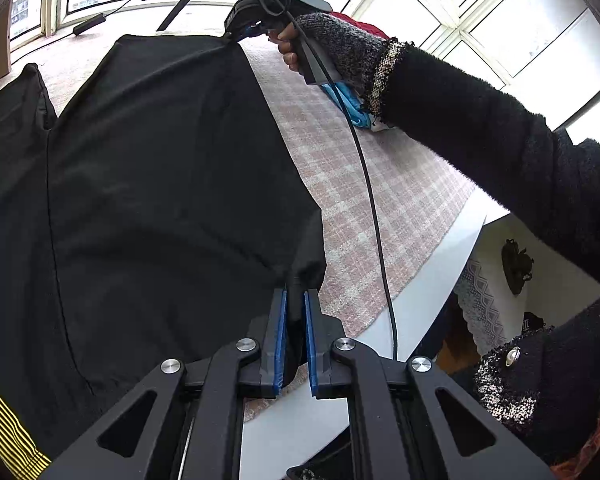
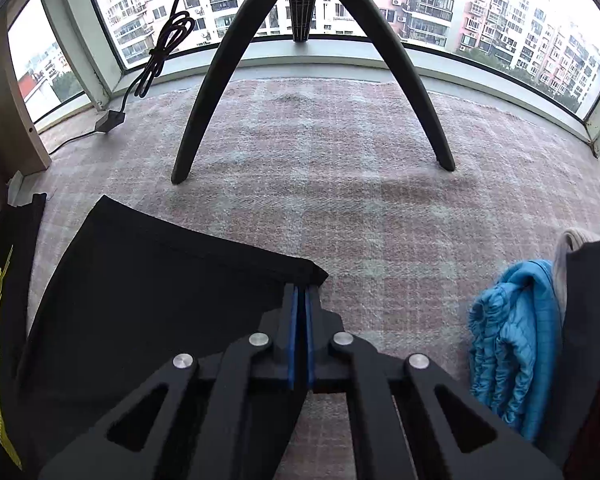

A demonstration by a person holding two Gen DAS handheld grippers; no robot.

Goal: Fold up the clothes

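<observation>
A black garment (image 1: pixel 160 180) lies spread over the pink checked cloth (image 1: pixel 360 200) that covers the tabletop, its folded panel smooth and flat, with yellow striped print showing at the left edge. The left tongs (image 1: pixel 295 300) pinch the near right corner of the garment; black fabric fills the narrow gap between the blue pads (image 1: pixel 281 336). The right tongs (image 2: pixel 301 300) are pressed together on the far right corner of the same panel, the blue pads almost meeting around the hem. In the left wrist view a hand (image 1: pixel 332 48) in a grey knitted fingerless glove and a black fuzzy sleeve grips the right tool's handle, a black cable trailing from it. Right of the garment, a blue quilted jacket (image 2: pixel 512 344) sits in a pile with other clothes. Tripod legs (image 2: pixel 204 108) stand on the cloth by the window (image 2: pixel 460 4)
</observation>
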